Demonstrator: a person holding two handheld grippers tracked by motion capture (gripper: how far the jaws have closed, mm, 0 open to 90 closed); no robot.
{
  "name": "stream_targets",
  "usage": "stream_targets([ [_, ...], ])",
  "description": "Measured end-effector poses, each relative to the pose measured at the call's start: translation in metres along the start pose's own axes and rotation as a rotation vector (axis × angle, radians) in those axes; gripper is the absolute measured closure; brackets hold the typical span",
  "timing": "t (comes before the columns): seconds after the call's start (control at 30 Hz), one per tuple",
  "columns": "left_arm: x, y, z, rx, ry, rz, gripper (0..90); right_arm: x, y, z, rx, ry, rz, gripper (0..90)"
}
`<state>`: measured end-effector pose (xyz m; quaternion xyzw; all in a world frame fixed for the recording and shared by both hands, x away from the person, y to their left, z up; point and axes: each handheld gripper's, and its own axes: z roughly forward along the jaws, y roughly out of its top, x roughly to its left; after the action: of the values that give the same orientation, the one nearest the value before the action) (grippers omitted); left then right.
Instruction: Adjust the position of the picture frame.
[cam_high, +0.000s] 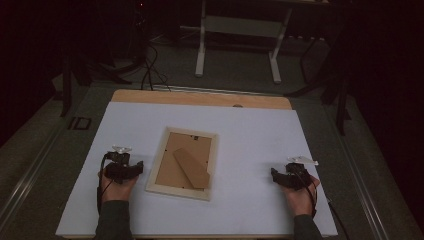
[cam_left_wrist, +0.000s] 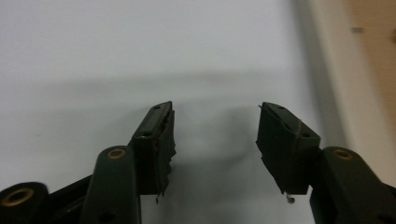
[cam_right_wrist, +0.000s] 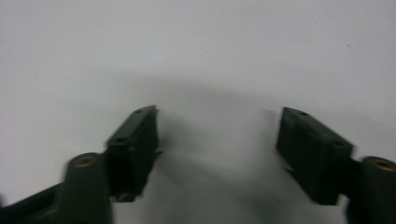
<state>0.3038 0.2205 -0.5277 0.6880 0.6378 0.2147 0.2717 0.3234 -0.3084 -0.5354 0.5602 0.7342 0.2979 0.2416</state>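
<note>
black jaws (cam_left_wrist: 217, 140) (brass screws), dark sleeves (cam_high: 114, 222)

White-covered table (cam_high: 250, 125); picture frame (cam_high: 183, 162) lying face down, centre.

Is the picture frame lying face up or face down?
Face down: the picture frame lies flat on the white table cover, brown backing board and its easel stand facing up.

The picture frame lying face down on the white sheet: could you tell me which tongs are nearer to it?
The left. The left tongs sit just beside the picture frame, near its left edge but apart from it. The right tongs rest well off to its right across bare sheet.
</note>
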Motion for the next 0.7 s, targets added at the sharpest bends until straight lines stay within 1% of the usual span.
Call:
stream_targets([
  [0.03, 0.000, 0.000, -0.003, -0.006, -0.013, 0.009, 46.1, 0.001, 0.000, -0.001, -0.003, 0.003, -0.004, 35.7],
  [0.07, -0.002, 0.000, -0.008, -0.029, -0.022, 0.036, 46.7, 0.002, 0.000, -0.002, -0.007, 0.001, -0.009, 40.4],
  [0.1, -0.002, 0.000, -0.008, -0.029, -0.022, 0.036, 48.3, 0.002, 0.000, -0.002, -0.007, 0.001, -0.009, 40.4],
  [0.13, -0.003, -0.001, -0.012, -0.053, -0.033, 0.045, 48.3, 0.002, 0.001, -0.004, -0.012, 0.005, -0.015, 46.6],
  [0.17, -0.004, -0.003, -0.015, -0.072, -0.037, 0.050, 51.2, 0.004, 0.001, -0.006, -0.016, 0.031, -0.018, 53.4],
  [0.2, -0.004, -0.003, -0.017, -0.076, -0.043, 0.058, 54.0, 0.005, 0.002, -0.007, -0.021, 0.038, -0.027, 56.1],
  [0.23, -0.004, -0.004, -0.019, -0.096, -0.069, 0.067, 56.2, 0.006, 0.003, -0.008, -0.024, 0.041, -0.029, 56.7],
  [0.27, -0.004, -0.004, -0.019, -0.096, -0.069, 0.067, 58.8, 0.006, 0.003, -0.008, -0.024, 0.041, -0.029, 56.7],
  [0.3, -0.005, -0.006, -0.022, -0.107, -0.089, 0.086, 61.6, 0.008, 0.004, -0.010, -0.034, 0.055, -0.033, 57.5],
  [0.33, -0.005, -0.006, -0.022, -0.107, -0.089, 0.086, 63.5, 0.008, 0.004, -0.010, -0.034, 0.055, -0.033, 57.5],
  [0.37, -0.006, -0.007, -0.023, -0.109, -0.099, 0.115, 65.0, 0.010, 0.005, -0.011, -0.045, 0.066, -0.046, 57.4],
  [0.4, -0.006, -0.007, -0.023, -0.109, -0.099, 0.115, 66.6, 0.010, 0.005, -0.011, -0.045, 0.066, -0.046, 57.4],
  [0.47, -0.008, -0.007, -0.024, -0.116, -0.113, 0.140, 68.1, 0.011, 0.005, -0.011, -0.045, 0.065, -0.067, 59.1],
  [0.5, -0.009, -0.008, -0.024, -0.125, -0.123, 0.150, 68.2, 0.012, 0.005, -0.011, -0.046, 0.064, -0.080, 60.2],
  [0.53, -0.009, -0.008, -0.025, -0.125, -0.134, 0.159, 68.5, 0.013, 0.005, -0.010, -0.040, 0.055, -0.084, 62.0],
  [0.57, -0.011, -0.008, -0.025, -0.124, -0.154, 0.173, 68.4, 0.013, 0.005, -0.010, -0.042, 0.057, -0.085, 62.3],
  [0.6, -0.011, -0.008, -0.025, -0.124, -0.154, 0.173, 68.1, 0.013, 0.005, -0.010, -0.042, 0.057, -0.085, 62.3],
  [0.63, -0.014, -0.009, -0.026, -0.124, -0.172, 0.186, 67.4, 0.014, 0.005, -0.011, -0.050, 0.058, -0.097, 62.5],
  [0.67, -0.014, -0.009, -0.026, -0.124, -0.172, 0.186, 66.0, 0.014, 0.005, -0.011, -0.050, 0.058, -0.097, 62.5],
  [0.7, -0.016, -0.010, -0.027, -0.129, -0.182, 0.195, 64.3, 0.016, 0.006, -0.013, -0.061, 0.061, -0.104, 62.4],
])
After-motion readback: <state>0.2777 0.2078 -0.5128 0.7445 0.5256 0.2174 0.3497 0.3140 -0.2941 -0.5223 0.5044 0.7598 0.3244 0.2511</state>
